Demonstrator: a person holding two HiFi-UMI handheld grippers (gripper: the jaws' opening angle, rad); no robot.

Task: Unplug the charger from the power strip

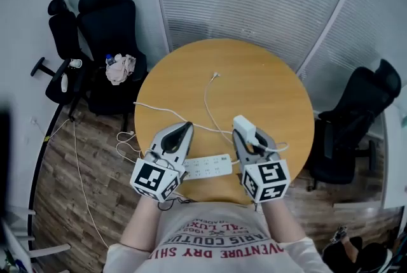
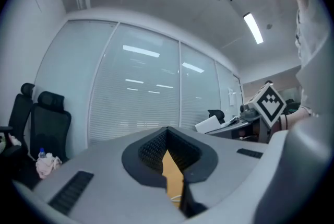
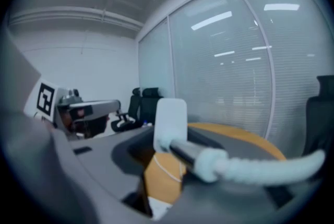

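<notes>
Jaws: your right gripper (image 1: pixel 252 140) clamps white charger (image 3: pixel 169 116), lifted clear of power strip (image 1: pixel 206 167) at 6 o'clock on round table (image 1: pixel 273 87). Left gripper (image 1: pixel 183 130) closed, empty. Risk: trailing cable (image 3: pixel 261 165) snags, yanks charger loose.

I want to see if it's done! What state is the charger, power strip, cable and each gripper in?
charger, unplugged, held up
power strip, flat on the table, no charger in it
cable, slack across the table
right gripper, fingers shut on charger
left gripper, fingers together, empty
</notes>
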